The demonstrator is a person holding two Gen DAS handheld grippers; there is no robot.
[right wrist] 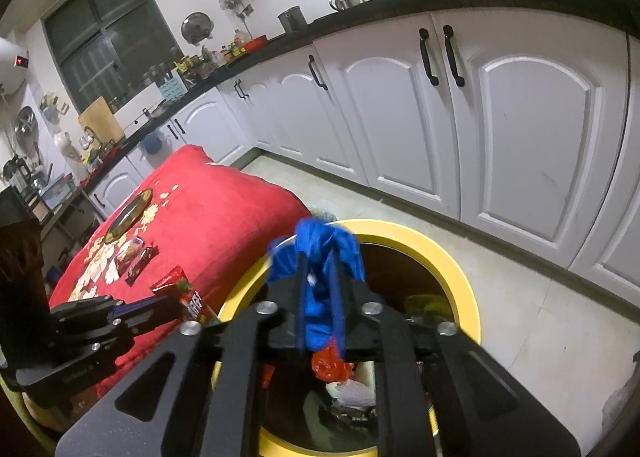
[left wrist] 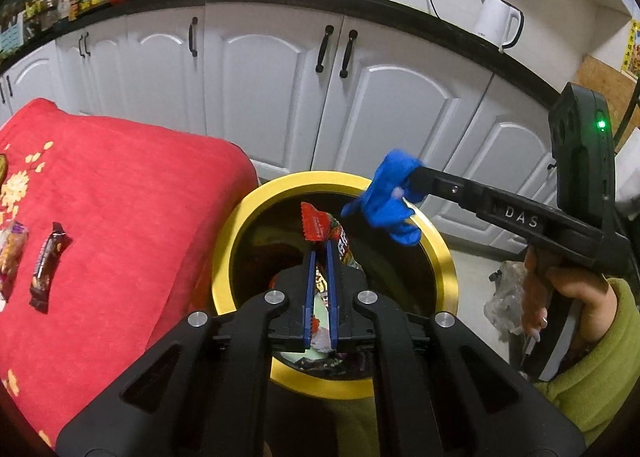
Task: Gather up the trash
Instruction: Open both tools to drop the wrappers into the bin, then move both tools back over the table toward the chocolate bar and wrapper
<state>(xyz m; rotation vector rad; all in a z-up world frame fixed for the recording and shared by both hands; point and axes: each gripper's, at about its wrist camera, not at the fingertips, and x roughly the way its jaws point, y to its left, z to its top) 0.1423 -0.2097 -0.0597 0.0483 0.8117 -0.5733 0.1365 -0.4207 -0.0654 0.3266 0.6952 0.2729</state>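
Both loads over my round yellow-rimmed bin (left wrist: 436, 257).
Left hand-held gripper (left wrist: 320, 247) pinches a red snack wrapper (left wrist: 318, 227); right hand-held gripper (right wrist: 320, 257) at 2 o'clock clamps crumpled blue cloth (right wrist: 320, 249).

We see a kitchen: white cabinet doors (right wrist: 532, 145) with black handles run beneath a black countertop (left wrist: 360, 1), on which a white kettle (left wrist: 498, 23) stands. A dark window (right wrist: 104, 37) sits above the far counter; the floor (right wrist: 540, 317) is pale tile.

Bin (left wrist: 240, 225) bottom hidden beneath trash
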